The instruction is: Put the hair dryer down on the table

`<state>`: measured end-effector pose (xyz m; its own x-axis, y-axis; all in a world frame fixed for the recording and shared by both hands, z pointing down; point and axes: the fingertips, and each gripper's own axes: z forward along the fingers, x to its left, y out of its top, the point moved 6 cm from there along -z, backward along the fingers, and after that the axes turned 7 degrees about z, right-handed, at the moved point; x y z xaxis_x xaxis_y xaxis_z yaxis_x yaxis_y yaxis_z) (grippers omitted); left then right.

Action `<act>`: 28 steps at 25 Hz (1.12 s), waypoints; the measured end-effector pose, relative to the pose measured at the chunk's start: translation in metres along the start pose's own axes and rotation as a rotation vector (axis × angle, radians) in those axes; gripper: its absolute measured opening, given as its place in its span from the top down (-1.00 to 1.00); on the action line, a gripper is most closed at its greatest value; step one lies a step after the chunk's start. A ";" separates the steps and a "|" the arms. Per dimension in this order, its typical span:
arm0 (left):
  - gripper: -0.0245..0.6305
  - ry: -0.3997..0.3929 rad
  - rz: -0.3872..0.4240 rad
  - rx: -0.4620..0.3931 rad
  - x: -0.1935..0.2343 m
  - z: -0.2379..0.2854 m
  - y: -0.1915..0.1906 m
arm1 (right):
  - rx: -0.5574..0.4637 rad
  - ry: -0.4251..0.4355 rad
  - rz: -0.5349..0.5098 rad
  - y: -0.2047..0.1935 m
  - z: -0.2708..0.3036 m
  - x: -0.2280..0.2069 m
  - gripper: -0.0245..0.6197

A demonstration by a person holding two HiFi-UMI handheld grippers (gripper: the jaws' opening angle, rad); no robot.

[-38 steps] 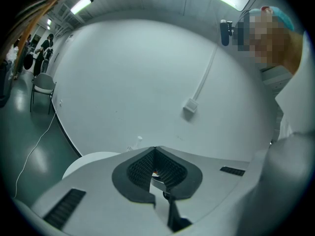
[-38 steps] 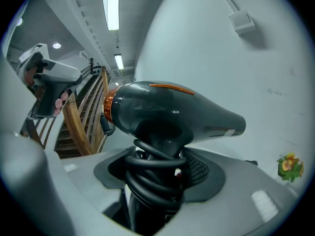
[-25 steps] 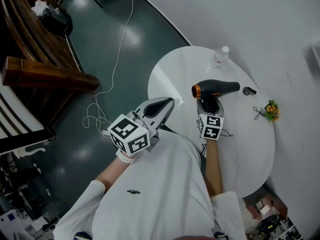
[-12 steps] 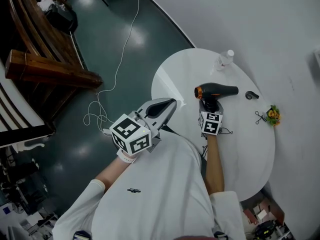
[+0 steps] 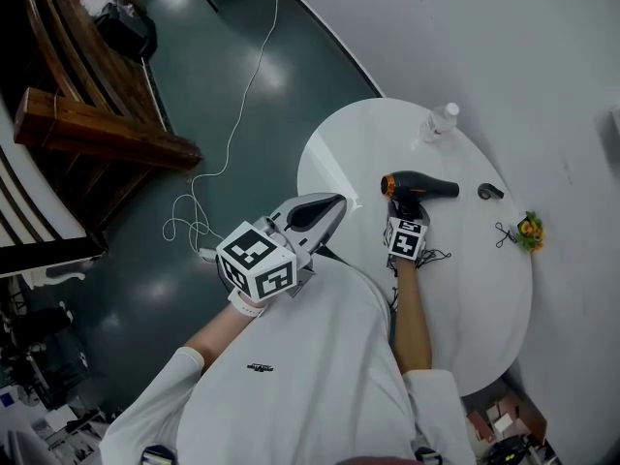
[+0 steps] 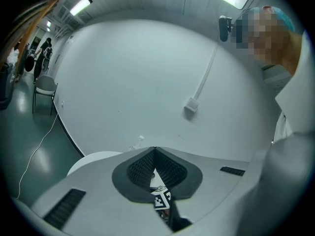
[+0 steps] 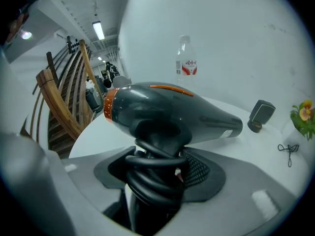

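well, my right tongs (image 5: 406, 207) are clamped on the handle of the hair dryer (image 5: 418, 184), with its black cord (image 7: 156, 167) coiled round that handle between the pads. the dryer's barrel lies level, orange ring toward the table's near-left edge and nozzle pointing toward the small dark object (image 5: 489, 191). it hangs over the middle of the round white table (image 5: 465, 298); whether the body touches the top i cannot tell from any view, but it looks to me held a little above it.

my left tongs (image 5: 335, 201) are pressed together on nothing, held off the table's edge near my chest, and have no part in this.

so i judge the step in hand to be the carry-and-lower: the dryer is over its landing place but not yet set down. the next move calls for bringing it down onto the bare patch in front of me, laying it on its side so it will not tip, then parting the pads and drawing back along the handle without snagging the cord. i would mind the water bottle (image 5: 438, 120) beyond and the flowers (image 5: 529, 229) to the right, though both stand well apart.
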<state>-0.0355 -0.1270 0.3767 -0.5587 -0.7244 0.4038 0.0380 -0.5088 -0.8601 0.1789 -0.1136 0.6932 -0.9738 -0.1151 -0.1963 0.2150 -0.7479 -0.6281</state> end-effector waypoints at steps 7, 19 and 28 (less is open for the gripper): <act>0.90 -0.007 0.003 0.005 -0.001 0.001 0.000 | 0.038 -0.016 -0.029 -0.018 0.000 -0.002 0.01; 0.90 -0.010 -0.001 0.004 -0.002 0.003 0.000 | 0.106 -0.026 -0.100 -0.029 0.008 0.002 -0.03; 0.90 -0.020 -0.008 0.002 -0.005 0.006 -0.002 | 0.071 -0.024 -0.091 -0.021 -0.009 0.003 -0.07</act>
<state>-0.0283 -0.1254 0.3784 -0.5421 -0.7298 0.4165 0.0355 -0.5152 -0.8564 0.1725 -0.0923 0.6997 -0.9907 -0.0599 -0.1224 0.1210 -0.8004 -0.5872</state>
